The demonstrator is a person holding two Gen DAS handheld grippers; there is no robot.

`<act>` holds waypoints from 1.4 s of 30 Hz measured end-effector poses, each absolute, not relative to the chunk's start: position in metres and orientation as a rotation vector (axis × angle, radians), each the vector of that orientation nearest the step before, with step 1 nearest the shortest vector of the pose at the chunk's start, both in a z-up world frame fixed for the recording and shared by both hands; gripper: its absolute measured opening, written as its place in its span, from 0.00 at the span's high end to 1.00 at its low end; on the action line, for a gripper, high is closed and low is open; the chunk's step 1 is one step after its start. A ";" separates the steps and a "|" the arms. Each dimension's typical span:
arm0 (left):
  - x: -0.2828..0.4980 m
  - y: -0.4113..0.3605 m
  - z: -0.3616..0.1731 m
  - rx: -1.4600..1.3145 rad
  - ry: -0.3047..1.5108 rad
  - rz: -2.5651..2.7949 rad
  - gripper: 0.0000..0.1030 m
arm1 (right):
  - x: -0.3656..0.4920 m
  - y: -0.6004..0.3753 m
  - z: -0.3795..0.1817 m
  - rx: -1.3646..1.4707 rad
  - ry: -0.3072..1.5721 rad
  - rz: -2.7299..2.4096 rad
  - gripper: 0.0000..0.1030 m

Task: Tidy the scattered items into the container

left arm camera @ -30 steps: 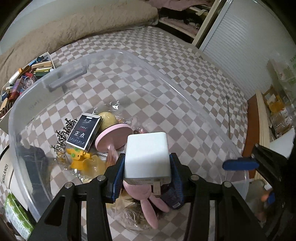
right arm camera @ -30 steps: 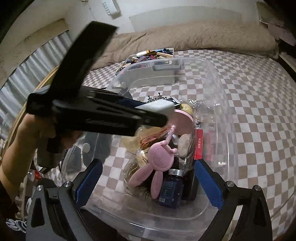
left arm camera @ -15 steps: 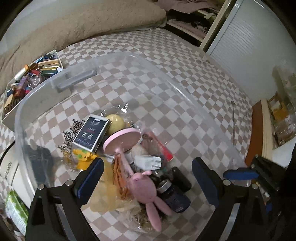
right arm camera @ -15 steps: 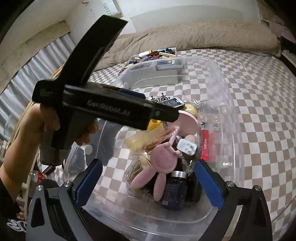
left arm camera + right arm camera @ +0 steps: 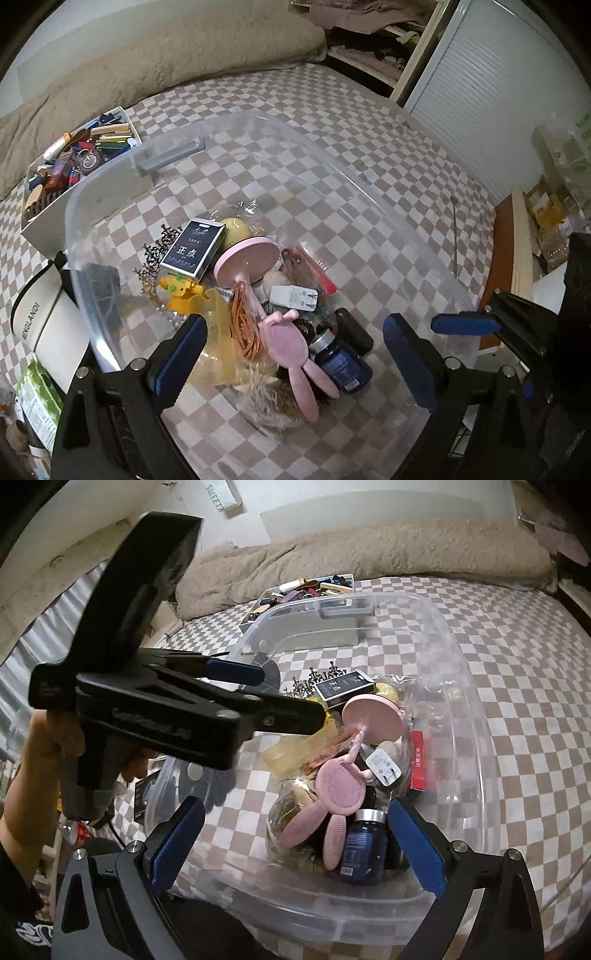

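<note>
1. Your left gripper (image 5: pixel 293 354) is hanging over the clear plastic container (image 5: pixel 369 206) with its jaws spread wide and nothing between them.
2. Your right gripper (image 5: pixel 295 845) is also standing released over the container's near end, its blue pads clear of everything.
3. The white charger (image 5: pixel 293 297) is lying inside the container on top of the pile, touching neither gripper.
4. Just beside the charger, a pink rabbit-shaped brush (image 5: pixel 291 350) is lying across a dark blue bottle (image 5: pixel 341 360); the bottle's lower part is being cut off by the brush in the right wrist view.
5. Further into the container from the charger, a dark card box (image 5: pixel 194 249) is leaning on a pink round-headed thing (image 5: pixel 247 260); a yellowish round object behind them is mostly hidden.
6. A red packet (image 5: pixel 417 764) is sitting past the charger against the container wall; its print is too small to read.
7. Things under the pile, wrapped in crinkled film, are hard to make out.
8. Beyond the container's far handle, a white tray of small items (image 5: pixel 79 155) is resting on the checked bedspread (image 5: pixel 351 122).
9. In the right wrist view your left hand (image 5: pixel 44 746) is partly covered by the gripper's body.
</note>
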State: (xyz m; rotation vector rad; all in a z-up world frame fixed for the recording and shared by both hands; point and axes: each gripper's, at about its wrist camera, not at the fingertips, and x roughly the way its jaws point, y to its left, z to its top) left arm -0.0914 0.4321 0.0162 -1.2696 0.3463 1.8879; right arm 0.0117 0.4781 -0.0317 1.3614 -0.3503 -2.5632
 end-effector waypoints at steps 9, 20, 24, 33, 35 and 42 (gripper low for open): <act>-0.071 0.406 0.032 -1.213 0.365 1.935 0.00 | 0.024 0.467 -0.017 1.378 -0.277 -2.645 0.04; -0.036 0.372 0.045 -1.150 0.402 1.957 0.00 | 0.042 0.464 -0.002 1.365 -0.221 -2.753 0.03; -0.026 0.359 0.051 -1.131 0.404 1.970 0.00 | 0.049 0.459 0.003 1.352 -0.209 -2.770 0.03; -0.009 0.329 0.061 -1.096 0.381 1.999 0.00 | 0.062 0.446 0.010 1.334 -0.161 -2.824 0.00; -0.006 0.322 0.062 -1.088 0.379 2.008 0.00 | 0.064 0.444 0.011 1.331 -0.166 -2.831 0.00; 0.001 0.293 0.061 -1.082 0.328 2.023 0.00 | 0.074 0.435 0.017 1.304 -0.162 -2.857 0.00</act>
